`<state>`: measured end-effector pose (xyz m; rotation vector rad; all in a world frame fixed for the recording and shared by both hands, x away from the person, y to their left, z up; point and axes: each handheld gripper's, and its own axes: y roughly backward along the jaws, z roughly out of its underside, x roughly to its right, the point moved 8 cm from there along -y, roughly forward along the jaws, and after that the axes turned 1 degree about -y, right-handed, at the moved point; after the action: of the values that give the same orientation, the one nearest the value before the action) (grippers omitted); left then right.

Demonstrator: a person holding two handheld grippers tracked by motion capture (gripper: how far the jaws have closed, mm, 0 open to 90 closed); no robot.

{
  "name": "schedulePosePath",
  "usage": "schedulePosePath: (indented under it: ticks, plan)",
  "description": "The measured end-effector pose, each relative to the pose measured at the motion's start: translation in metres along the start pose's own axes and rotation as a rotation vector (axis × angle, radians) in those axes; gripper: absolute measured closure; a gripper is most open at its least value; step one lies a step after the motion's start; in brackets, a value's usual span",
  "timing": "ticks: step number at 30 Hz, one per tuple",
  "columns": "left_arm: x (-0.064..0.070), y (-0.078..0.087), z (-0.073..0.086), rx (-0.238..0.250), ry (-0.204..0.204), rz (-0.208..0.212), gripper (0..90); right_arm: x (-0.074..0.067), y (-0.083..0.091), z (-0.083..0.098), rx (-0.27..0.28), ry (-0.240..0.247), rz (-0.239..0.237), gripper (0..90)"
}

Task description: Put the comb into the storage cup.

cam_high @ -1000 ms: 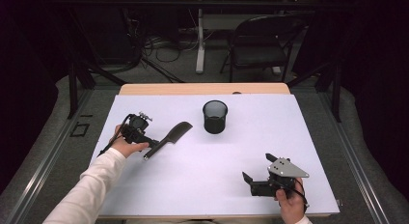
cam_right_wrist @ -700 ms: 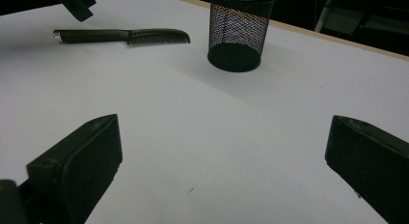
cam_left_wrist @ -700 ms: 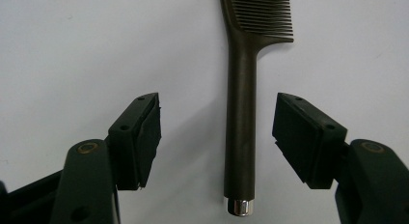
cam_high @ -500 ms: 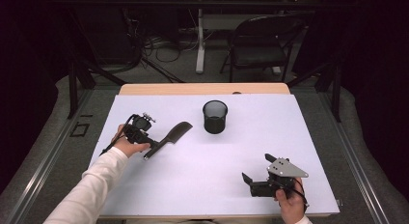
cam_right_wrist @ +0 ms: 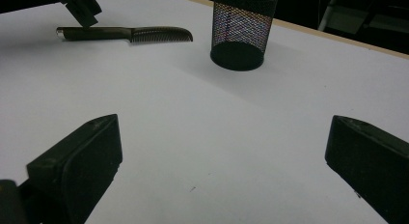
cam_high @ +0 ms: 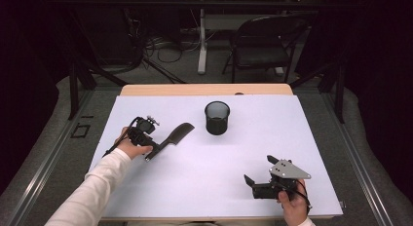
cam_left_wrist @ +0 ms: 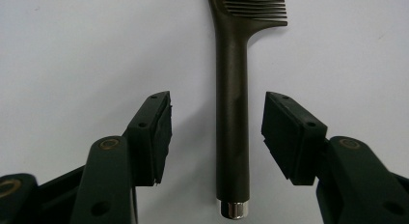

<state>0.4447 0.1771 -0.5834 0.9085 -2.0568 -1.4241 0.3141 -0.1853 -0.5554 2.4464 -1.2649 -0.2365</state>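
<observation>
On the left side of the white table (cam_high: 204,162), the left gripper (cam_left_wrist: 217,132) sits low over a dark comb (cam_left_wrist: 232,113). Its jaws stand partly apart and have just been closing, with the comb's handle running straight up between them. Neither pad (cam_left_wrist: 161,132) touches the handle; white table shows on both sides of it, a little more on the left pad's side. The handle's silver end cap points back toward the gripper, and the teeth lie at the far end, beyond the jaw tips. Comb lies flat on the table surface.

High view: the left hand (cam_high: 129,148) holds this gripper, sleeve white, comb angled away to the far right toward a black mesh cup (cam_high: 217,117). Cup stands upright, mid-table toward the far edge, just right of the comb's toothed end but apart from it.

Near right corner: the right gripper (cam_high: 258,179) rests in the right hand (cam_high: 292,206), grey three-cornered plate on top. Its jaws are spread wide with nothing between them but bare table, and it points left across the table toward the comb and cup, well apart from both.
</observation>
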Motion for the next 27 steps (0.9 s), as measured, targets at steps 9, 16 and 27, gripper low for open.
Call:
schedulePosePath:
  ticks: [9, 16, 27]
  plan:
    - [0.004, -0.005, 0.001, -0.026, -0.03, 0.014, 54.4, 0.0, 0.0, 0.0, -0.002, 0.003, -0.005, 0.0]
    - [0.004, -0.008, 0.001, -0.037, -0.03, 0.014, 56.7, -0.001, 0.0, 0.001, -0.003, 0.005, -0.009, 0.0]
    - [0.005, -0.011, 0.001, -0.046, -0.04, 0.02, 60.8, -0.001, 0.0, 0.001, -0.004, 0.006, -0.011, 0.0]
